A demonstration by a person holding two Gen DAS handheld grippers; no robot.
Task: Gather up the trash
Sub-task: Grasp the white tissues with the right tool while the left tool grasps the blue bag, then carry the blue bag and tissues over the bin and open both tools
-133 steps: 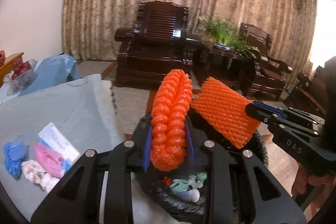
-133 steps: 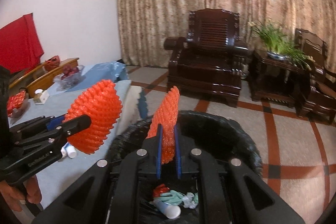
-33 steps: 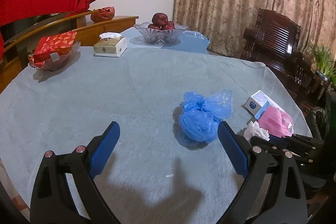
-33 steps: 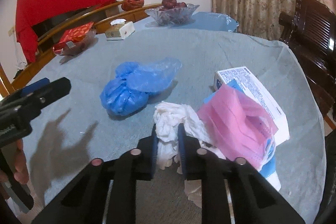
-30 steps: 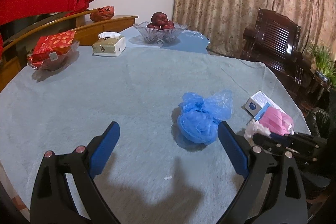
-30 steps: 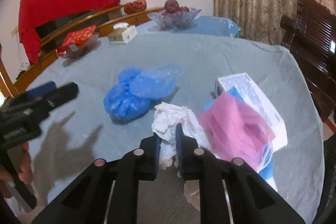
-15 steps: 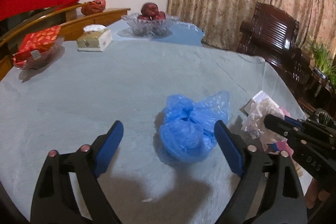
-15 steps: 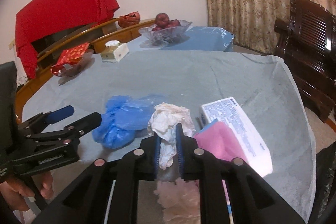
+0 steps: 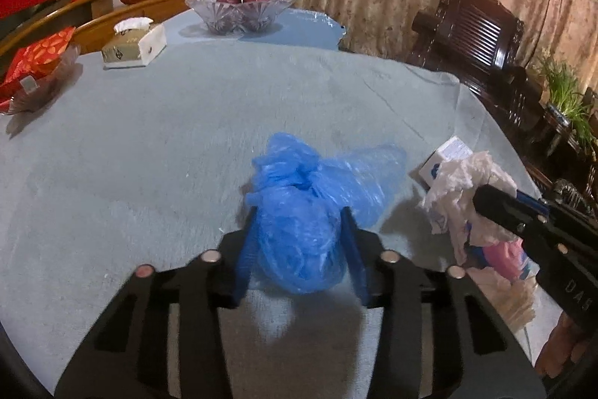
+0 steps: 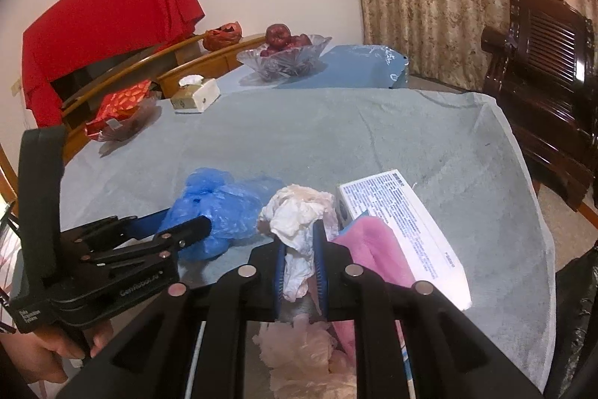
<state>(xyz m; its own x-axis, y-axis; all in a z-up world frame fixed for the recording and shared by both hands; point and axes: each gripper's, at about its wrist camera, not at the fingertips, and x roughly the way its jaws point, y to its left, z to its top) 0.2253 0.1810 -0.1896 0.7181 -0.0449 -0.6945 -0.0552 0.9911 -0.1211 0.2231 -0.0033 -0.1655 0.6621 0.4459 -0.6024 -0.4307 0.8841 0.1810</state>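
A crumpled blue plastic bag [image 9: 306, 208] lies on the grey tablecloth [image 9: 149, 144]. My left gripper [image 9: 299, 249] is shut on it, with a blue pad on each side; the bag also shows in the right wrist view [image 10: 220, 208]. My right gripper [image 10: 301, 249] is shut on a crumpled white tissue [image 10: 297, 215] and holds it above the table; the tissue also shows in the left wrist view [image 9: 463, 186]. A pink mask [image 10: 373, 249], a white box [image 10: 407, 230] and more pale tissue [image 10: 310, 358] lie below my right gripper.
A glass fruit bowl [image 9: 239, 8], a tissue box [image 9: 134, 43] and a dish of red packets [image 9: 37, 70] stand at the table's far side. Dark wooden chairs [image 9: 471, 36] stand to the right. A black bin bag edge [image 10: 579, 305] shows beyond the table's right edge.
My left gripper has moved forward and closed on the blue bag. My right gripper has lifted the white tissue a little off the table.
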